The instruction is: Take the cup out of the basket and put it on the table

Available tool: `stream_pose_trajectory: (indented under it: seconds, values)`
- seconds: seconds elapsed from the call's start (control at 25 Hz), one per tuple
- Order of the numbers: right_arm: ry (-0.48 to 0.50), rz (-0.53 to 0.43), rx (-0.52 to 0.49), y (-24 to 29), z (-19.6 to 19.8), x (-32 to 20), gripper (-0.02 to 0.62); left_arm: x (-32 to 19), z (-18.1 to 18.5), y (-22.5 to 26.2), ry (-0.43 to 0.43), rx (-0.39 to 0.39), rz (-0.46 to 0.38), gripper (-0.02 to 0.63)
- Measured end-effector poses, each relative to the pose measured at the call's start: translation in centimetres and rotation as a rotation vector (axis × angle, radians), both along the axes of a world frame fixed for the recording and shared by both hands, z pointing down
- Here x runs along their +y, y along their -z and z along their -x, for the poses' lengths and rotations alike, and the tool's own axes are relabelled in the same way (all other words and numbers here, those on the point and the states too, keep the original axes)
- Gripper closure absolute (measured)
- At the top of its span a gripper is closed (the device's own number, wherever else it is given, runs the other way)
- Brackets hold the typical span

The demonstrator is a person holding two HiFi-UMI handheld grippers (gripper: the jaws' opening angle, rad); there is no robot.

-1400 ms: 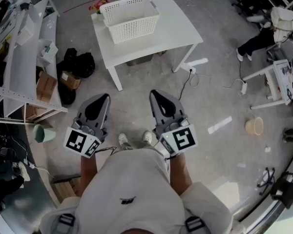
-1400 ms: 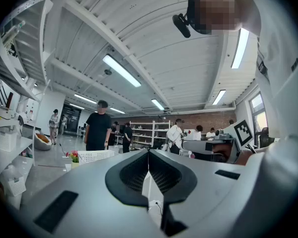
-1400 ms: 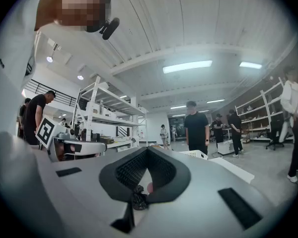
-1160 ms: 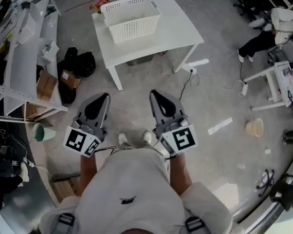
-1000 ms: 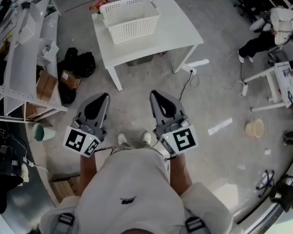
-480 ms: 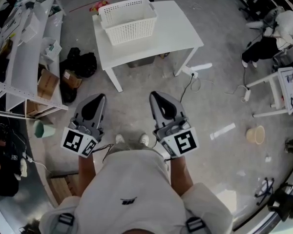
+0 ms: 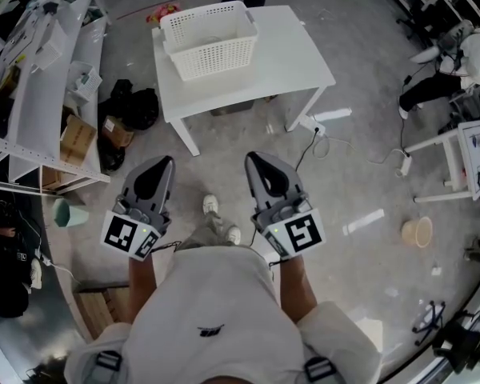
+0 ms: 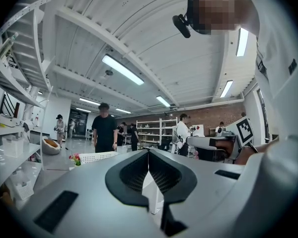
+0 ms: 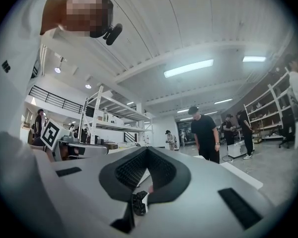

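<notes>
A white lattice basket (image 7: 210, 38) stands at the far left end of a white table (image 7: 280, 54) ahead of me. No cup shows inside it from here. My left gripper (image 7: 165, 161) and right gripper (image 7: 251, 158) are held side by side at waist height over the floor, well short of the table. Both are shut with nothing between the jaws. In the left gripper view the basket (image 8: 97, 157) shows low and far beyond the left gripper (image 8: 148, 151). The right gripper view has the right gripper (image 9: 147, 149) pointing level across the room.
White shelving (image 7: 40, 78) runs along the left, with black bags (image 7: 128, 106) and boxes (image 7: 76, 138) under it. A cable and power strip (image 7: 314, 125) lie by the table leg. A beige cup (image 7: 417, 231) and a green cup (image 7: 64, 213) sit on the floor. A person in black (image 8: 105, 133) stands behind the table.
The person holding the grippers has stepped towards the table, one foot now ahead. Table and basket sit slightly nearer in view. Both grippers keep their pose and stay shut.
</notes>
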State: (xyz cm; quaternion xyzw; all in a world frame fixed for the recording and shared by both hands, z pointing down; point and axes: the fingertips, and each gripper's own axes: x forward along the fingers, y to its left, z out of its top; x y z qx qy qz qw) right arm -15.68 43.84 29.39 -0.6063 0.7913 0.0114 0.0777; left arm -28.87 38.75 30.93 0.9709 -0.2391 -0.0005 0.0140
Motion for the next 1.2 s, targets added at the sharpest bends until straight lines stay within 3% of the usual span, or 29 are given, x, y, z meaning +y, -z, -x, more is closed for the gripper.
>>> stream_pose_trajectory:
  seconds: [0.76, 1.2]
  values:
    - [-0.058, 0.023, 0.03, 0.0, -0.8, -15.4, 0.589, -15.3, -2.2, -0.2, -0.084, 0.016, 0.005, 0.595]
    - [-0.068, 0.057, 0.071, -1.6, -3.1, -21.6, 0.589, -22.3, -4.6, -0.6, -0.105, 0.029, 0.024, 0.595]
